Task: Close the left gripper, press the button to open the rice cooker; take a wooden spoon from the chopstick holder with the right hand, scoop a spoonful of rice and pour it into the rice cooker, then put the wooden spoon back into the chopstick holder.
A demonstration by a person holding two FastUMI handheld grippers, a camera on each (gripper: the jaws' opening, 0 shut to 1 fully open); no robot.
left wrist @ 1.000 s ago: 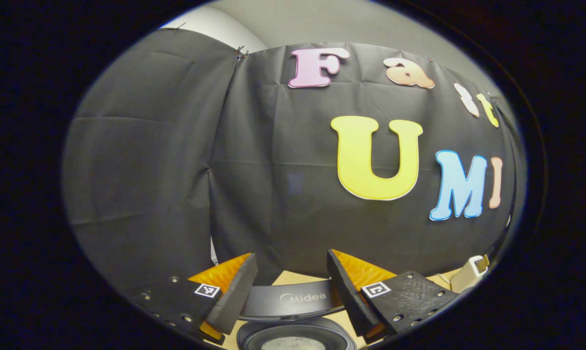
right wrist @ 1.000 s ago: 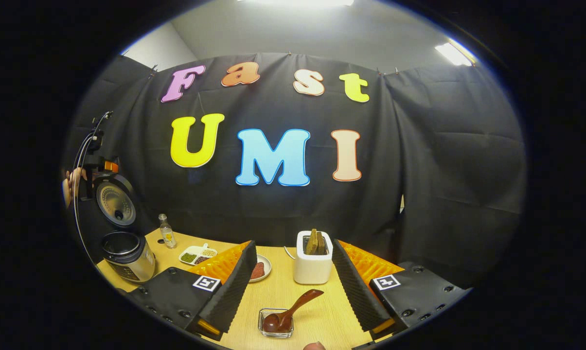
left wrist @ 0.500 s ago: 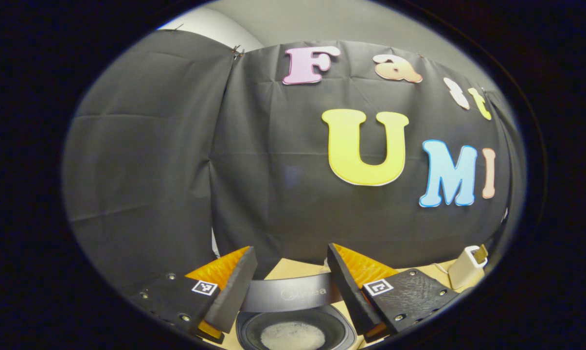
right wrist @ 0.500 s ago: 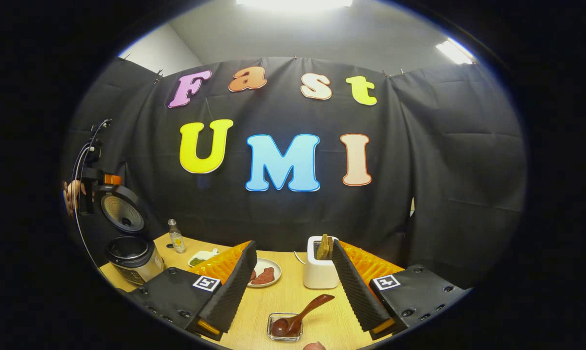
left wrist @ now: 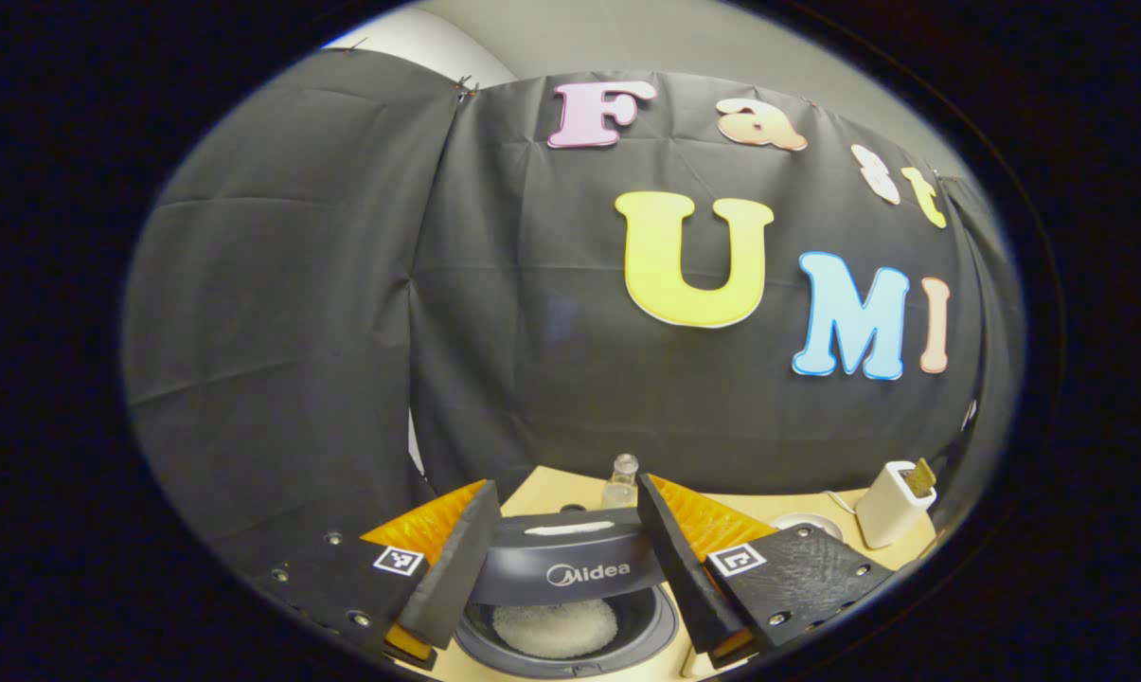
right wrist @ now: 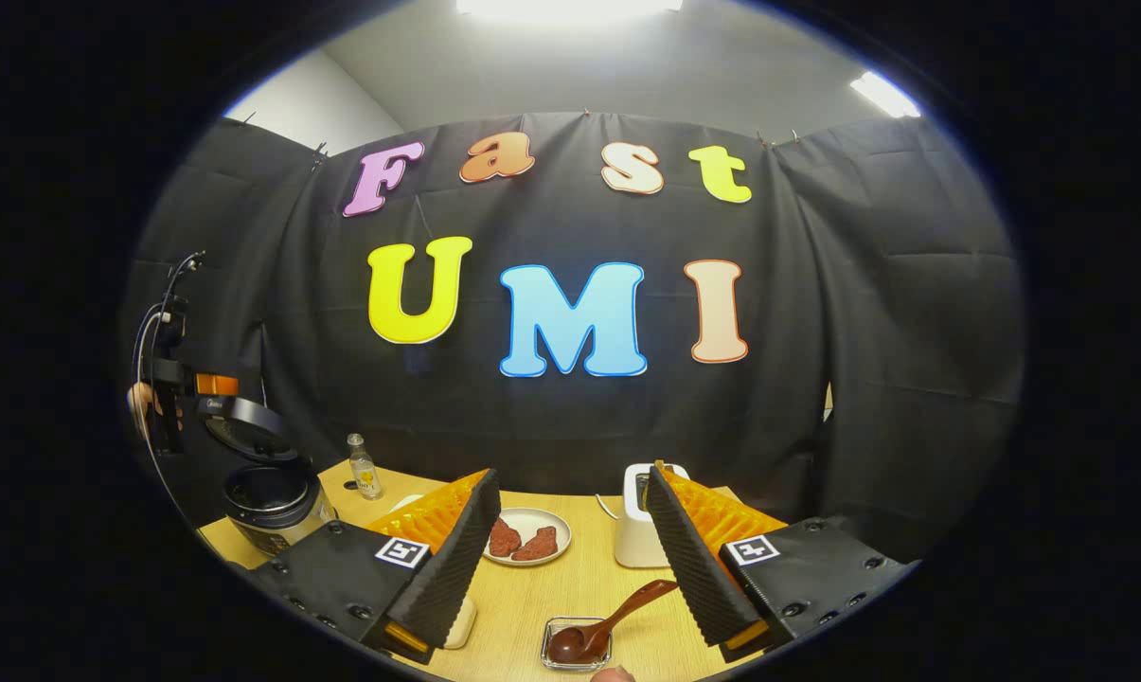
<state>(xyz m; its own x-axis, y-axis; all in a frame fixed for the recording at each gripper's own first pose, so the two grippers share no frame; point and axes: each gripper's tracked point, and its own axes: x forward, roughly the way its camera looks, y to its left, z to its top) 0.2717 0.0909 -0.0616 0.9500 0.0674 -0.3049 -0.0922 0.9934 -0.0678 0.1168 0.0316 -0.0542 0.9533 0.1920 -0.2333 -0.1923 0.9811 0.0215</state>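
Note:
In the left gripper view the rice cooker (left wrist: 570,639) sits right below me, white rice showing in its pot. Its dark lid (left wrist: 570,559) leans forward over the pot, between the fingers of my open left gripper (left wrist: 567,488). The right gripper view shows the same cooker (right wrist: 272,502) far left, its lid (right wrist: 248,426) half lowered under the left gripper (right wrist: 201,388) and a hand. My right gripper (right wrist: 572,483) is open and holds nothing. The wooden spoon (right wrist: 608,625) lies with its bowl in a small glass dish (right wrist: 578,646) on the table. The white chopstick holder (right wrist: 634,526) stands behind it.
A plate (right wrist: 527,540) with red pieces lies mid-table, and a small bottle (right wrist: 364,469) stands beside the cooker. A white dish (right wrist: 458,625) peeks from under the right gripper's left finger. The left gripper view has the bottle (left wrist: 624,474) and holder (left wrist: 887,507) further back.
The cooker's lid has swung down from upright to half lowered, with the left gripper following it. The right gripper's view has turned left. The spoon has stayed in its dish.

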